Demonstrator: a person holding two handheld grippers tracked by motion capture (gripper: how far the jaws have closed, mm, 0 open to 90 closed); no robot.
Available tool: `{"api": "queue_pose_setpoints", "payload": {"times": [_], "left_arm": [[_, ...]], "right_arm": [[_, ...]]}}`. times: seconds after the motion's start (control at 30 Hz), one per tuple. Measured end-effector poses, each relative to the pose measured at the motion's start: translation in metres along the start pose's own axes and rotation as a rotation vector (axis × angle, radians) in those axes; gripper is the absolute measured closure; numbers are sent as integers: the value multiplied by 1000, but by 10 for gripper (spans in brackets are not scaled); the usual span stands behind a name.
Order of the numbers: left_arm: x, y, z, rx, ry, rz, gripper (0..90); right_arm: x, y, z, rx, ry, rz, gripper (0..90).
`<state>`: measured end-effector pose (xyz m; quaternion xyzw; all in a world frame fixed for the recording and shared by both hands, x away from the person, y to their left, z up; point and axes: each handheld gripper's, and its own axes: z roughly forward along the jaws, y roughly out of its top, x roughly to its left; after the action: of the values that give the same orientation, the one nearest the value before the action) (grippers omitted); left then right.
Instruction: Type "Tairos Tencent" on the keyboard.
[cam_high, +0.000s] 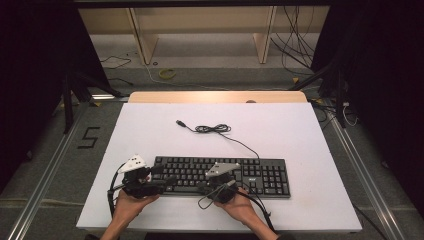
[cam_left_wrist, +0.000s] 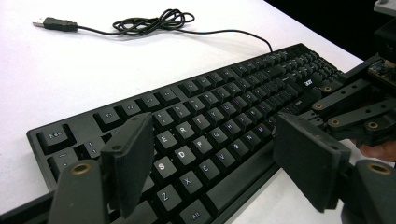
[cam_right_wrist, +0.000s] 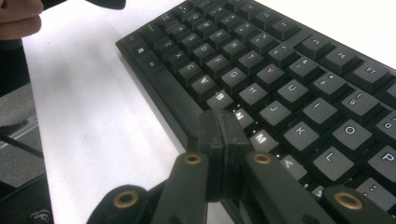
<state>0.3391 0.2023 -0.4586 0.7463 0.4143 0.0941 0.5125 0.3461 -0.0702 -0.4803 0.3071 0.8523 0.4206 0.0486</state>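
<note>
A black keyboard (cam_high: 260, 172) lies near the front of the white table (cam_high: 150, 130). Its cable (cam_high: 212, 129) is coiled behind it and ends in a USB plug (cam_high: 181, 122). My left gripper (cam_high: 167, 181) hangs over the keyboard's left end with its jaws wide open. In the left gripper view, that gripper (cam_left_wrist: 212, 140) straddles the letter keys (cam_left_wrist: 224, 107) with nothing between its pads. My right gripper (cam_high: 204, 186) sits at the keyboard's front edge. In the right gripper view its jaws (cam_right_wrist: 219, 126) are pressed together, empty, just above the N key and the space bar.
The loose cable (cam_left_wrist: 154, 21) and plug (cam_left_wrist: 53, 22) rest on bare table behind the keyboard. A wooden strip (cam_high: 215, 96) borders the far table edge, with shelving and floor cables beyond. Metal rails run along both sides. The right gripper's linkage (cam_left_wrist: 355, 107) shows close beside the left one.
</note>
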Motion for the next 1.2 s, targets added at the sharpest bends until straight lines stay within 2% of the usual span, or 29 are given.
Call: {"api": "queue_pose_setpoints", "payload": {"times": [0.43,0.57,0.7,0.83,0.93,1.2], "left_arm": [[2,0,0,6,11,2,290],[2,-1,0,8,12,-1,290],[2,-1,0,9,13,-1,290],[3,-1,0,10,14,-1,290],[3,-1,0,9,16,-1,290],[4,-1,0,14,20,-4,289]], "right_arm": [[1,-2,5,23,-25,-12,900],[2,-3,7,15,-29,-22,900],[3,-3,7,15,-31,-18,900],[2,-2,5,16,-16,12,884],[-1,0,1,-6,1,41,871],[-4,7,-9,-51,7,44,809]]}}
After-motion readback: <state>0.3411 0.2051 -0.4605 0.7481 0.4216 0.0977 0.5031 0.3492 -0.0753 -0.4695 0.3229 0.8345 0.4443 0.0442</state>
